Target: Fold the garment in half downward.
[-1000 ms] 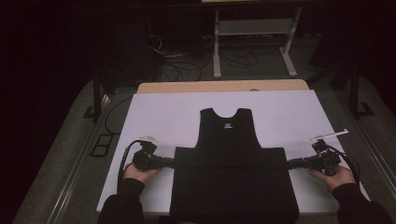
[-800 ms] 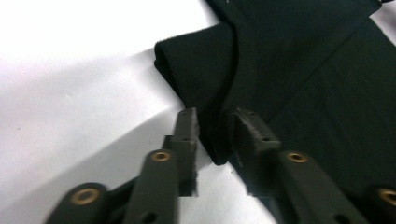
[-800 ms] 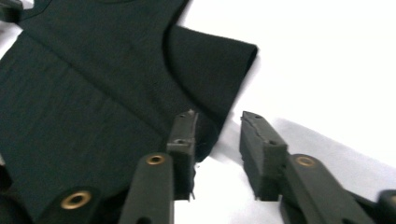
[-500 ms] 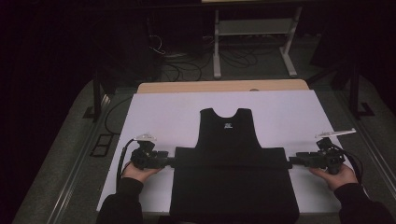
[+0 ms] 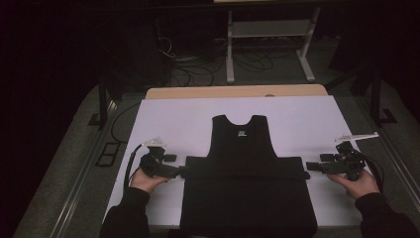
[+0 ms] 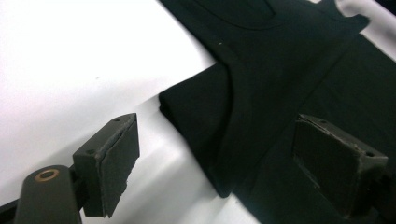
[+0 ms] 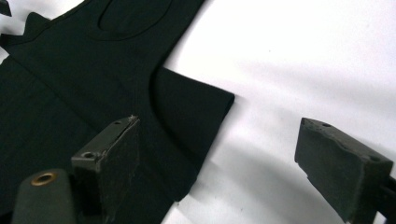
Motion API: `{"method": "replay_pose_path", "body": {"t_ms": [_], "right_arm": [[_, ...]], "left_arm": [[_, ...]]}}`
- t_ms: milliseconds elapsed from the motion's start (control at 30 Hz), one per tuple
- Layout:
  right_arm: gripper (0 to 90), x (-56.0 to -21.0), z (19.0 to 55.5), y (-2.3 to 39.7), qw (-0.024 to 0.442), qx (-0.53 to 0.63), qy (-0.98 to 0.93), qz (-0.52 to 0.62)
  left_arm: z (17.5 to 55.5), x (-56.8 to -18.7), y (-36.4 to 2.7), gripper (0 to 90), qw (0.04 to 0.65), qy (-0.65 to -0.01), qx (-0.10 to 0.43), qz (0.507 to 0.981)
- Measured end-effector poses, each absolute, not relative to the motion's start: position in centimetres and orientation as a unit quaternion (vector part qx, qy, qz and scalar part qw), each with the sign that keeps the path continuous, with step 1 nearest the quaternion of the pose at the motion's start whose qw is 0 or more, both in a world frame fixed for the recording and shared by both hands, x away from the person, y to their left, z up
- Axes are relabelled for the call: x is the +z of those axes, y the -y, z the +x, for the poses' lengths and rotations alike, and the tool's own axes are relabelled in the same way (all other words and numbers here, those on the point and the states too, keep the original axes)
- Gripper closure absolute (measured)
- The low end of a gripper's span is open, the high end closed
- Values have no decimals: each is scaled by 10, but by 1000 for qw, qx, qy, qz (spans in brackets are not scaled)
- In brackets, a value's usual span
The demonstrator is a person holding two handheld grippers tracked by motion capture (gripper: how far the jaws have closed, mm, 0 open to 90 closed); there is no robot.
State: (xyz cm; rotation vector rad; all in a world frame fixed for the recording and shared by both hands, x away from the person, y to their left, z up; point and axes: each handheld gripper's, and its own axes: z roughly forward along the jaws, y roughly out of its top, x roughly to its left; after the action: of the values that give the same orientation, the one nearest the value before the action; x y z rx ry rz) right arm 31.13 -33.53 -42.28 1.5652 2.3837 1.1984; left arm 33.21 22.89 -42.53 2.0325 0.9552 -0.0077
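Both grippers, left gripper and right gripper, have just opened, releasing the black sleeveless fabric top, now lying folded on the white-covered bench; gripper views show its layered edges.

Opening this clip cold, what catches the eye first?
A black tank top lies flat in the middle of the white table cover, its lower part folded up into a wide band. The left gripper and right gripper sit at the band's two ends, jaws having just opened with nothing pressed between them.
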Motion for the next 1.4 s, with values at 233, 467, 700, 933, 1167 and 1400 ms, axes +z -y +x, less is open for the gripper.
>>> {"method": "replay_pose_path", "body": {"t_ms": [233,467,700,933,1167,1400], "right_arm": [[0,-421,317,332,35,384,-772,506],[0,-412,324,328,60,395,-769,499],[0,-409,331,324,57,394,-777,488],[0,-404,339,319,60,395,-783,476],[0,-395,347,317,67,396,-786,470],[0,-388,352,314,68,399,-790,461]], "left_arm": [[338,-420,-224,7,433,-383,10,816],[342,-418,-220,0,437,-373,29,818],[353,-408,-216,0,439,-371,39,817],[362,-403,-214,0,439,-370,45,818],[369,-397,-208,0,432,-362,50,825],[375,-389,-204,0,430,-358,54,827]]}}
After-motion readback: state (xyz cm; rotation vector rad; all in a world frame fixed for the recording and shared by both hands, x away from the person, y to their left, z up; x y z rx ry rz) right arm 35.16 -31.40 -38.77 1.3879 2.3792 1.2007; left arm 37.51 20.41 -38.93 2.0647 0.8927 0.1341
